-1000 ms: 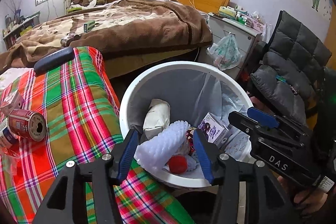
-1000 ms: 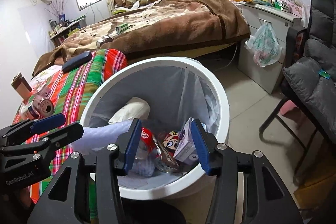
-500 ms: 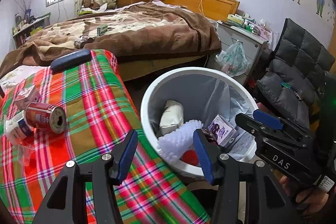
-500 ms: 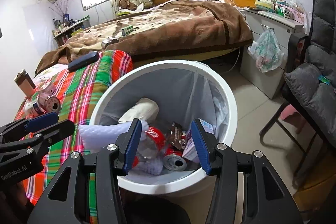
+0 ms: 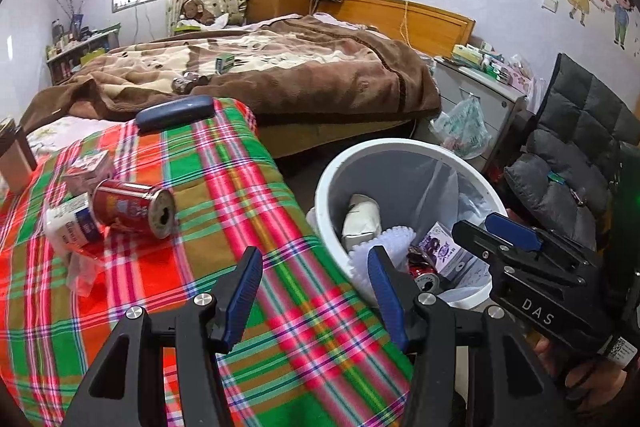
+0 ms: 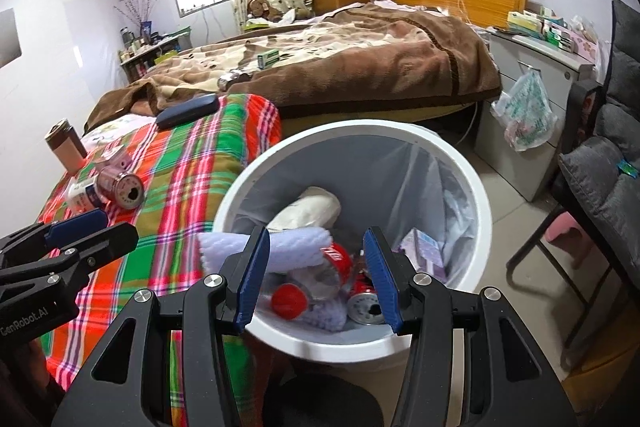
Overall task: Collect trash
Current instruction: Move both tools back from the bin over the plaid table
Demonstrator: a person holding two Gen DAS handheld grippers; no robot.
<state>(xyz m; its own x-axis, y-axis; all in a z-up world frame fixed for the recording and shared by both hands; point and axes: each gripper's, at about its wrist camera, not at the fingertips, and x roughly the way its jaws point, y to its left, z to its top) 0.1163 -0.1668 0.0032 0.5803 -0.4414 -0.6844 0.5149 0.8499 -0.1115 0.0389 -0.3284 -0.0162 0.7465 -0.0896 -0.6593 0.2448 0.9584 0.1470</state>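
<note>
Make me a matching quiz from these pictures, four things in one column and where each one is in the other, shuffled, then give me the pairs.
Things:
1. red soda can with its open end showing
2. dark blue case
3. green and white plastic bag
4. red ball

Places:
A. hanging on the front of the grey cabinet
B. inside the white bin
C. lying on its side on the plaid cloth, beside small cartons
D. at the far edge of the plaid cloth, near the brown blanket

Pairs: 1-C, 2-D, 3-A, 4-B
</note>
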